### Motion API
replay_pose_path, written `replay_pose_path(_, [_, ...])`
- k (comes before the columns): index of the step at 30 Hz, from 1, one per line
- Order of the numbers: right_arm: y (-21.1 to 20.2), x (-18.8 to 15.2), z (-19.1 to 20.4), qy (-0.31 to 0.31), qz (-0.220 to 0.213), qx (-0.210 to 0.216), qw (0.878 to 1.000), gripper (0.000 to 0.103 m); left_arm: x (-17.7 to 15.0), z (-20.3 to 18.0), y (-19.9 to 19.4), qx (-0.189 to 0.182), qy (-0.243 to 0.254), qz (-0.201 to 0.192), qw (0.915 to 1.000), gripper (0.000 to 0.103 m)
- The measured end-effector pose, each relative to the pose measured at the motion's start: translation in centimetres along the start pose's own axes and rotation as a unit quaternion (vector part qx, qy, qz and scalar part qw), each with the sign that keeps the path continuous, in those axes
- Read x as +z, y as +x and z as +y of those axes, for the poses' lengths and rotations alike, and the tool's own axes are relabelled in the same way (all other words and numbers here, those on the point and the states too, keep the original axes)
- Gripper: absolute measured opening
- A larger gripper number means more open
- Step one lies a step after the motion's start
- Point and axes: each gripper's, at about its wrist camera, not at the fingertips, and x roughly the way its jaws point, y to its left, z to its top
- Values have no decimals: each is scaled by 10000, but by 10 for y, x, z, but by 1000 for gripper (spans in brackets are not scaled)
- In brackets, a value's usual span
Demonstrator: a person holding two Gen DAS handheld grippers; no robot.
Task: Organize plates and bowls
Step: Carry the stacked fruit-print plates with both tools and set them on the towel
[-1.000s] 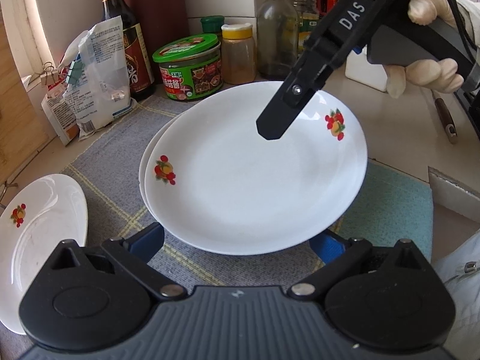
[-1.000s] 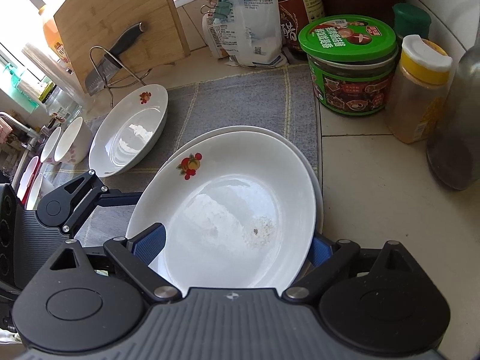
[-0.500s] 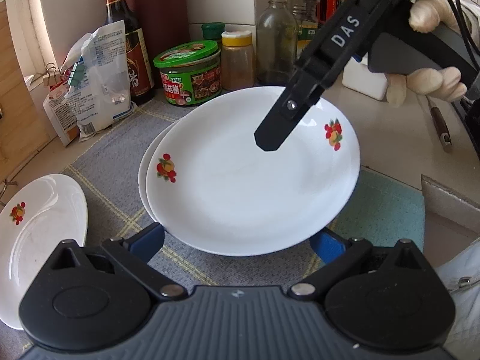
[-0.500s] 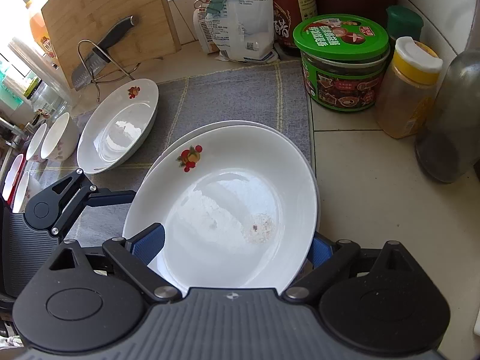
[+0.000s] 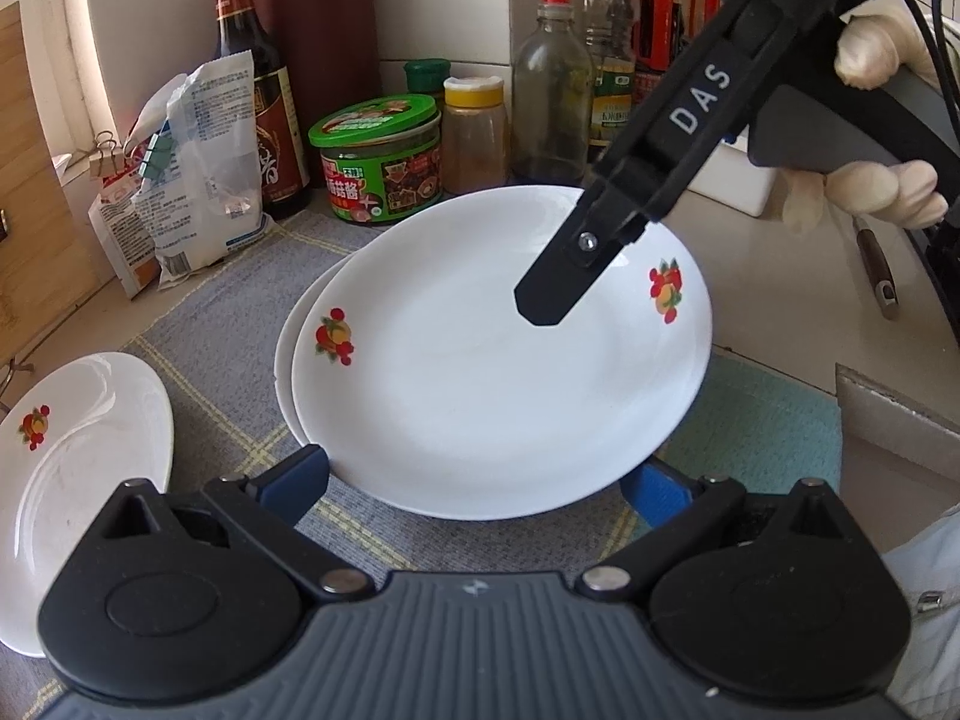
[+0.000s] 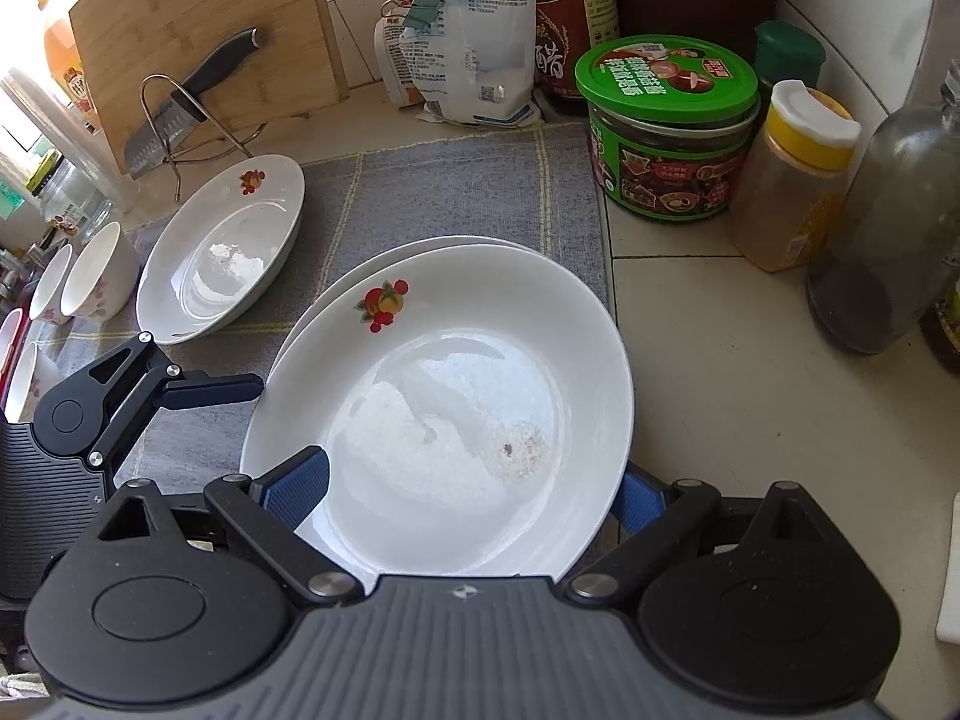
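Tiled counter (image 6: 708, 324): grey checked mat (image 6: 444, 192), teal cloth (image 5: 756, 420), green-lidded jar (image 6: 666, 132), yellow-capped spice jar (image 6: 792, 180), glass bottle (image 6: 882, 228), packets (image 6: 474, 36), cutting board (image 6: 198, 18) propped at back.

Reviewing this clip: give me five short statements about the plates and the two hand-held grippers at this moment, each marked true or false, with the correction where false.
1. The top plate sits on another plate. True.
2. A third plate lies apart on the grey mat. True.
3. The green-lidded jar stands on the top plate. False: it stands on the counter behind the plates.
4. The right hand-held gripper is shut tight on a bowl. False: its fingers stand wide, one at each side of the top plate's near rim.
5. The small bowls are stacked on the plates. False: they stand off to the side, beyond the third plate.
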Motion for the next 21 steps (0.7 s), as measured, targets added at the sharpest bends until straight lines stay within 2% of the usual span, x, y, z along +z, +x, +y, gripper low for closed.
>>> replay_pose_path(12, [-1,-3,5,-102,18,-343,9994,99,-4,-2,-6,17,-142,-73,9999,102])
replay_pose_path(17, [-13,-1,15,-337,-231,-366,9985,103,-4,2,-14,86,-324,-225,9992,102])
replay_pose_path(21, [-16,2,26,-572,-509,-317,9966,103,-3,9,-25,362,-524,-393,9972,102])
